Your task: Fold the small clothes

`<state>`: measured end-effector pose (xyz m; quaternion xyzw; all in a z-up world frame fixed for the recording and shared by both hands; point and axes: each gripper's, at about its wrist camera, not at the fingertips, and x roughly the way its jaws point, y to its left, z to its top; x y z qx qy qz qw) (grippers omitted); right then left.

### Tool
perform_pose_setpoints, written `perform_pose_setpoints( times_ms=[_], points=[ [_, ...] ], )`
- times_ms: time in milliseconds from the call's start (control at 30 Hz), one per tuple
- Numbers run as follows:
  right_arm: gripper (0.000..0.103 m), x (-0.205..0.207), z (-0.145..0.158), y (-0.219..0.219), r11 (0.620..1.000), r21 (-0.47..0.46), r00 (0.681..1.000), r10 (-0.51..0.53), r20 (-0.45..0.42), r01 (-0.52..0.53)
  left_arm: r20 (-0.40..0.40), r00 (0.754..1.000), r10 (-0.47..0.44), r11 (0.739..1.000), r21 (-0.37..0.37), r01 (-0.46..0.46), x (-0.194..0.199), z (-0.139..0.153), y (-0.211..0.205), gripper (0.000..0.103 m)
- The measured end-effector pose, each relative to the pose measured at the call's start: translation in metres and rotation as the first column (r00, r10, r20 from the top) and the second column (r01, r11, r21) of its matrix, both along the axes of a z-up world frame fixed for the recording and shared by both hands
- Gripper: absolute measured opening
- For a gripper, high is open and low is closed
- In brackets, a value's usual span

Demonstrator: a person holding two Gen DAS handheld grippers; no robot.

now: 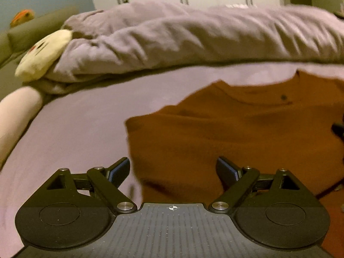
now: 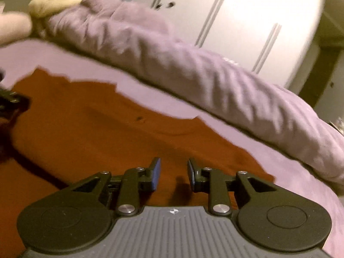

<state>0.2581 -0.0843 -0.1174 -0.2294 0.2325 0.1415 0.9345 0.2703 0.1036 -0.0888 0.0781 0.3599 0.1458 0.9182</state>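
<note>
An orange-brown shirt lies spread flat on the purple bedsheet, collar toward the far side. My left gripper is wide open and empty, hovering over the shirt's left edge. In the right wrist view the same shirt fills the lower left. My right gripper is open with a narrower gap and empty, just above the shirt near its right edge. The left gripper's tip shows at the left edge of the right wrist view.
A rumpled purple duvet lies along the far side of the bed. A cream plush pillow and a pale roll pillow sit at the left. White wardrobe doors stand behind the bed.
</note>
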Motion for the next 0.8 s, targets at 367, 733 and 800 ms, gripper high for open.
perform_pose_setpoints(
  times_ms=[367,733,800],
  points=[
    [0.062,0.037,0.012,-0.048,0.982,0.088,0.985,-0.162,-0.061,0.167,-0.054,0.998,0.036,0.994,-0.098,-0.041,-0.002,0.001,0.018,0.101],
    [0.048,-0.164,0.005,-0.144,0.932,0.213,0.945,-0.25,-0.211,0.294,-0.075,0.992,0.101,0.964,-0.237,-0.117,-0.174,-0.011,0.014,0.101],
    [0.047,-0.193,0.003,-0.156,0.914,0.23,0.928,-0.275,-0.25,0.333,-0.078,0.99,0.115,0.967,-0.219,-0.129,-0.187,-0.01,0.011,0.101]
  ],
)
